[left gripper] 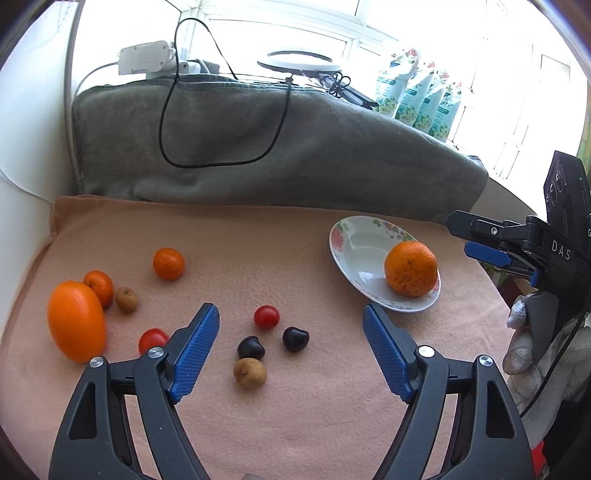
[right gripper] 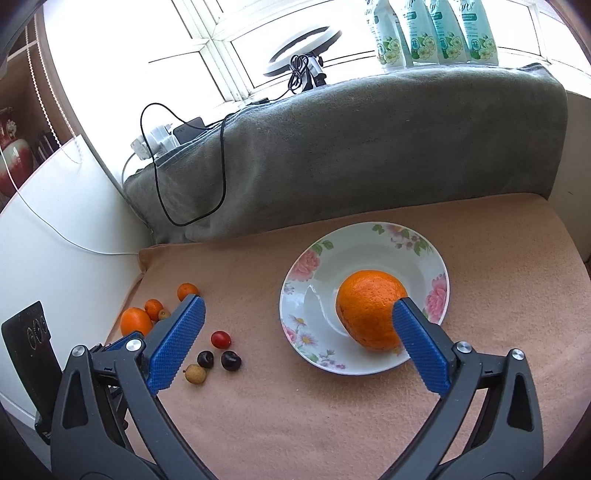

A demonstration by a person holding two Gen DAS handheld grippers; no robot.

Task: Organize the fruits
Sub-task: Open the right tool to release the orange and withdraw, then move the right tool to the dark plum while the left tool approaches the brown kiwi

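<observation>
A large orange [right gripper: 369, 314] lies in the flowered white plate [right gripper: 369, 240] on the peach cloth. My right gripper [right gripper: 298, 302] stands open just in front of the plate. Its right finger overlaps the orange's edge, and nothing is pinched. My left gripper [left gripper: 290, 312] is open above loose fruit: a cherry tomato [left gripper: 266, 316], two dark cherries [left gripper: 251, 348] and a longan [left gripper: 250, 373]. Further left lie another large orange [left gripper: 75, 321], two mandarins [left gripper: 168, 263], a second longan [left gripper: 126, 299] and a second tomato [left gripper: 152, 339], which is half hidden by the left finger.
A grey blanket [left gripper: 258, 147] with a black cable looped over it rises behind the cloth. A white wall panel [right gripper: 55, 240] borders the left side. Bottles [right gripper: 436, 29] and a ring light [right gripper: 303, 44] stand on the windowsill. A gloved hand [left gripper: 524, 347] holds the right gripper.
</observation>
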